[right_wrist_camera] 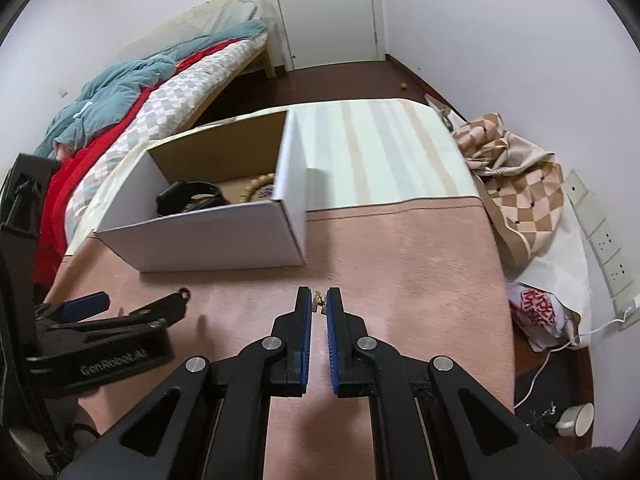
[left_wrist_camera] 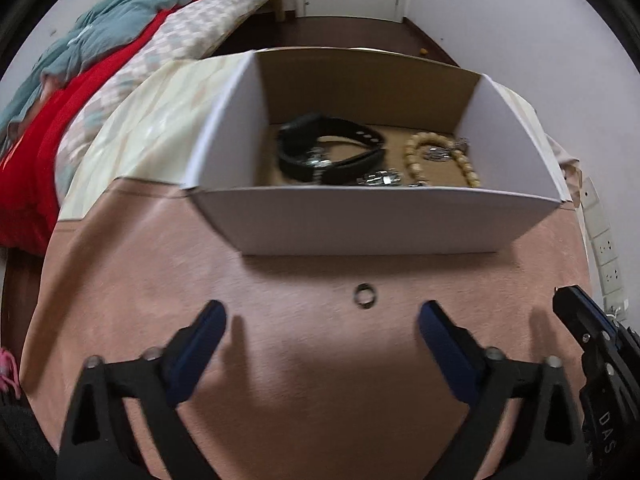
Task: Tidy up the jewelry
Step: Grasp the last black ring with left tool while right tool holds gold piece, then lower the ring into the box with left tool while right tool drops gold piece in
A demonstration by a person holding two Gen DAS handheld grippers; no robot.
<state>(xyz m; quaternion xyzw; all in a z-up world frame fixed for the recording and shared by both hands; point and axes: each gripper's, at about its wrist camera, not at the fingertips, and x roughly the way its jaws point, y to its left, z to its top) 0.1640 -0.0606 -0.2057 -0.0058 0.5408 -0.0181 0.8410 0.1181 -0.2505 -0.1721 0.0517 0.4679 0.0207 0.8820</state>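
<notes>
A white cardboard box [left_wrist_camera: 372,216] stands on the pink tablecloth and holds a black watch [left_wrist_camera: 328,150], a beaded bracelet [left_wrist_camera: 436,156] and small silver pieces [left_wrist_camera: 380,179]. It also shows in the right wrist view [right_wrist_camera: 208,236]. A dark ring [left_wrist_camera: 365,297] lies on the cloth in front of the box. My left gripper [left_wrist_camera: 322,322] is open and empty, just short of the ring. My right gripper [right_wrist_camera: 319,305] is shut on a small gold jewelry piece [right_wrist_camera: 319,301] above the cloth, right of the box.
A striped cloth [right_wrist_camera: 380,152] covers the table's far half. A checkered fabric [right_wrist_camera: 516,176] and a bag [right_wrist_camera: 536,312] lie at the right edge, by wall sockets [right_wrist_camera: 604,240]. A bed [right_wrist_camera: 140,92] stands at the left.
</notes>
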